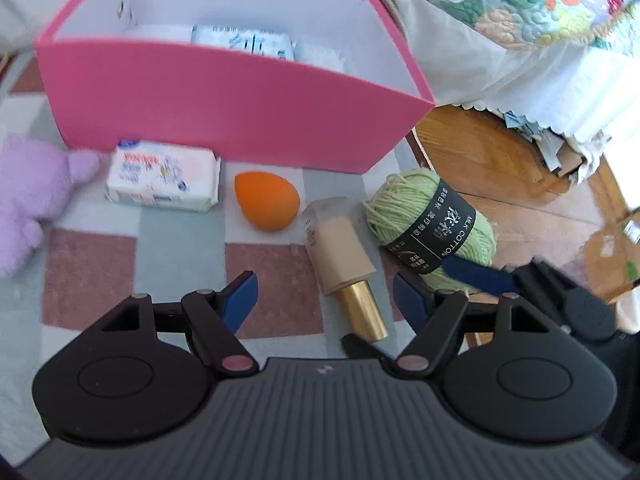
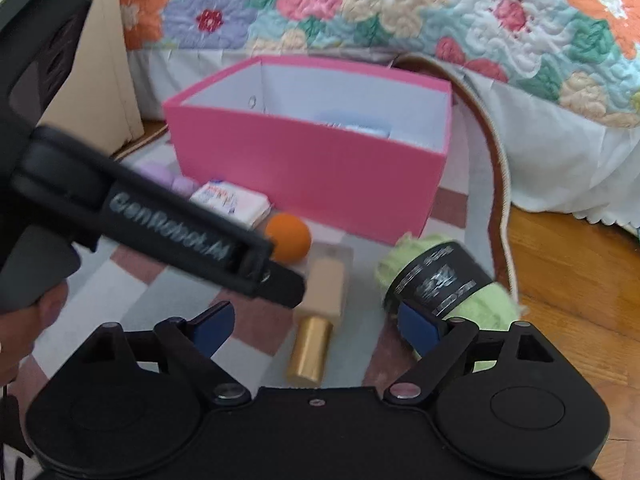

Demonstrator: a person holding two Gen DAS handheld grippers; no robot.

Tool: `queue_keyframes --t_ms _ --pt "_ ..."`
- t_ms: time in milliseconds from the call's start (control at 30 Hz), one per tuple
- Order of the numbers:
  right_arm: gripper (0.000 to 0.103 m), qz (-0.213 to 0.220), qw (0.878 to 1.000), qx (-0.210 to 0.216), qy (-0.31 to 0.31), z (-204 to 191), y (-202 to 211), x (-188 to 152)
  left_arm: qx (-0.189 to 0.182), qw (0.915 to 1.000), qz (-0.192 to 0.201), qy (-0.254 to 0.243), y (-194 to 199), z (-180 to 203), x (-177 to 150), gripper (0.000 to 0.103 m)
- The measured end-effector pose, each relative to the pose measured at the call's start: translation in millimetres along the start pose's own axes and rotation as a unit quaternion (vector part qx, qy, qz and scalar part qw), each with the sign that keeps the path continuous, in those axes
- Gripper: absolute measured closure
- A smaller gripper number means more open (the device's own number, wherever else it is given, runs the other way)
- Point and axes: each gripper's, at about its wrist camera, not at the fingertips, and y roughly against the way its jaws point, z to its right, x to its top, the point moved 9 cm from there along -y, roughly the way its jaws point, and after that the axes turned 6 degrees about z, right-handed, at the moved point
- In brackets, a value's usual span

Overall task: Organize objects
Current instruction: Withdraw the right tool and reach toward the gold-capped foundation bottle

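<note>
At lower centre of both wrist views, left tool (image 1: 324, 300) and right tool (image 2: 316, 326) stand apart and empty over the foundation bottle (image 1: 340, 252) lying before the pink box (image 1: 224, 120); approach step, closing on one item judged next.

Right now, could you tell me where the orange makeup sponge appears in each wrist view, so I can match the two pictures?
Left wrist view: the orange sponge lies centre, slightly left, on the rug in front of the pink box.
Right wrist view: the orange sponge sits left of centre, partly behind the left gripper's finger.
Shared landmark: the pink box, just behind the sponge in both.
</note>
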Motion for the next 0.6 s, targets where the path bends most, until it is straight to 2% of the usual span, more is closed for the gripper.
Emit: queue_keyframes --t_ms 100,167,267,400,500,533,600 --pt "0.022 -0.019 1.000 0.003 -0.018 3 -11 -10 -0.024 0.9994 0.004 0.026 -8 -3 -1 0.031" --pt "0.028 -0.031 0.999 0.008 -0.035 7 -18 -16 -0.021 0.9994 0.010 0.026 -14 -6 0 0.032" --pt "0.041 -0.060 0.998 0.018 -0.030 6 -32 -22 -0.030 0.9989 0.004 0.036 -25 -8 0 0.040" --pt "0.046 -0.081 0.995 0.011 -0.060 14 -44 -23 -0.041 0.9980 -0.001 0.049 -37 -10 0 0.053" --pt "0.050 -0.085 0.994 0.011 -0.075 16 -51 -23 -0.055 0.9971 -0.002 0.053 -43 -7 -1 0.063" --pt "0.052 -0.082 0.994 0.011 -0.071 15 -51 -22 -0.065 0.9960 -0.002 0.061 -43 -6 -2 0.069" --pt "0.062 -0.077 0.995 0.011 -0.054 11 -54 -20 -0.076 0.9939 -0.005 0.080 -44 -6 -2 0.072"
